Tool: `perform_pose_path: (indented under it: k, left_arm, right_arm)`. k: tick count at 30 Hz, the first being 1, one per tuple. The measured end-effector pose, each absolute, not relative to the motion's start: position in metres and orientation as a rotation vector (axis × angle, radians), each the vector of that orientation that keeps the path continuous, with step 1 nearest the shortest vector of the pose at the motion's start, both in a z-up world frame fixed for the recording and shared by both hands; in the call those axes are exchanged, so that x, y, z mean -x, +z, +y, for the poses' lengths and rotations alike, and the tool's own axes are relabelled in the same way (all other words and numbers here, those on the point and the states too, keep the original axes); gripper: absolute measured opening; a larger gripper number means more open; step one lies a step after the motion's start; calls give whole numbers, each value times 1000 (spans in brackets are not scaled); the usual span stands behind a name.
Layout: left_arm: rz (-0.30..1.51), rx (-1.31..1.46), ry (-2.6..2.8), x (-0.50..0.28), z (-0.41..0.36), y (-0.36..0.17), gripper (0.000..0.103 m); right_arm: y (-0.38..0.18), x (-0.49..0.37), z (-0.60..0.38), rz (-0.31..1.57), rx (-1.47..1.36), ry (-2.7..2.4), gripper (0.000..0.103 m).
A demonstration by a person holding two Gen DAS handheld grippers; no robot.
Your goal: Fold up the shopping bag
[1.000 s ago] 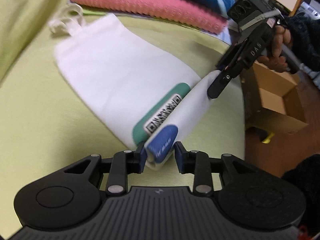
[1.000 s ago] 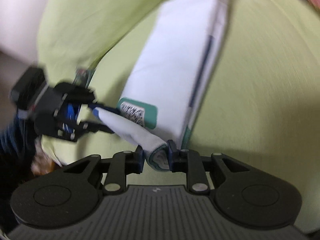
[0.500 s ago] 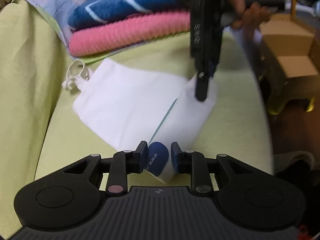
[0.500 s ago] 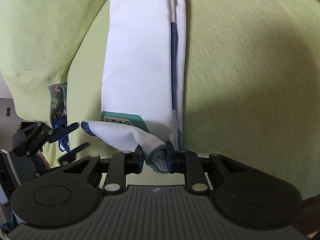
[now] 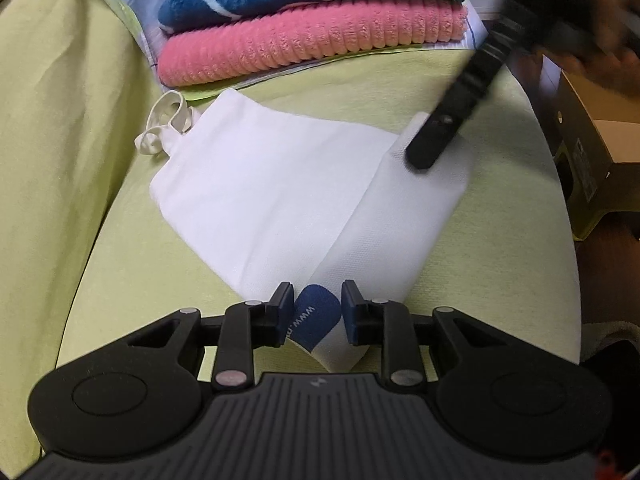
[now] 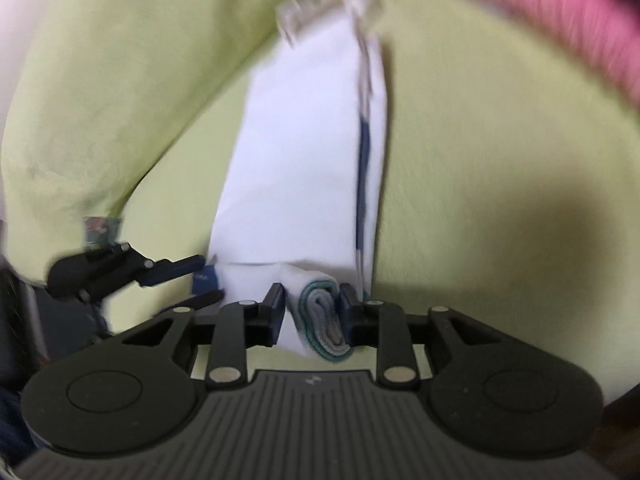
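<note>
Shopping bag [image 5: 272,184] flap now folded flat, teal label hidden.

A black left gripper [image 5: 313,309] is seen, built on a ribbed grey body with two round discs; blue pads [image 5: 352,312] are fitted inside its fingers, and silver screw heads are set along the linkages. A matching right gripper [image 6: 311,308] is shown, its fingers black.

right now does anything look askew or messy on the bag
Slightly. The shopping bag lies slanted on the green cushion, its handles bunched loose at the far end. The folded-over flap sits at an angle. No damage shows.
</note>
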State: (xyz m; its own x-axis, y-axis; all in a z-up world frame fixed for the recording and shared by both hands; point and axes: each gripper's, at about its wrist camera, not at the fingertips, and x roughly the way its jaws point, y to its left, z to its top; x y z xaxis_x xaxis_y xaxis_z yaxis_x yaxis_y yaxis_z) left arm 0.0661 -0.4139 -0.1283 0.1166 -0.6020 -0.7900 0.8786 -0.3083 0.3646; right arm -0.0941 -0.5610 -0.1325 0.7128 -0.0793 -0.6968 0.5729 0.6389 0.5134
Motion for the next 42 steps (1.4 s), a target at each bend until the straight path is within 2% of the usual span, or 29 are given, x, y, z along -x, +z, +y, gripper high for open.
perform_pose_path:
  k: [1, 5, 6, 8, 9, 17, 22, 23, 26, 31, 35, 40, 42]
  left_arm:
    - [338, -1130, -1519, -66, -414, -129, 30]
    - [340, -1127, -1519, -66, -415, -128, 29]
    - [341, -1125, -1519, -66, -416, -128, 29]
    - [344, -1111, -1515, -67, -415, -128, 29]
    - [345, -1103, -1512, -67, -414, -128, 30]
    - [303, -985, -1503, -73, -404, -135, 30]
    - [152, -1033, -1472, -55, -384, -126, 30]
    - [152, -1021, -1488, -54, -380, -123, 28]
    - [193, -1026, -1509, -55, -379, -124, 8]
    - [263, -1017, -1494, -65, -394, -133, 6]
    - [257, -1016, -1499, -64, -401, -136, 0]
    - [282, -1027, -1470, -62, -396, -130, 2]
    - [324, -1026, -1446, -63, -395, -122, 12]
  right_arm:
    - [-127, 96, -545, 665, -690, -470, 39]
    - [-115, 93, -479, 604, -159, -619, 36]
    - [-115, 89, -466, 596, -44, -625, 33]
    - [-124, 73, -456, 610, 59, -633, 13]
    - [-129, 65, -452, 620, 100, -637, 14]
    - [-151, 43, -469, 608, 42, -626, 15]
    - [-155, 39, -469, 614, 52, -629, 15]
    - [-154, 40, -470, 611, 45, -631, 15]
    - [-154, 41, -469, 610, 35, -634, 16]
    - [-153, 38, -467, 616, 10, -625, 17]
    - [-152, 38, -473, 619, -24, -609, 17]
    - [-151, 38, -475, 626, -36, -604, 17]
    - [-151, 38, -477, 624, -47, -606, 17]
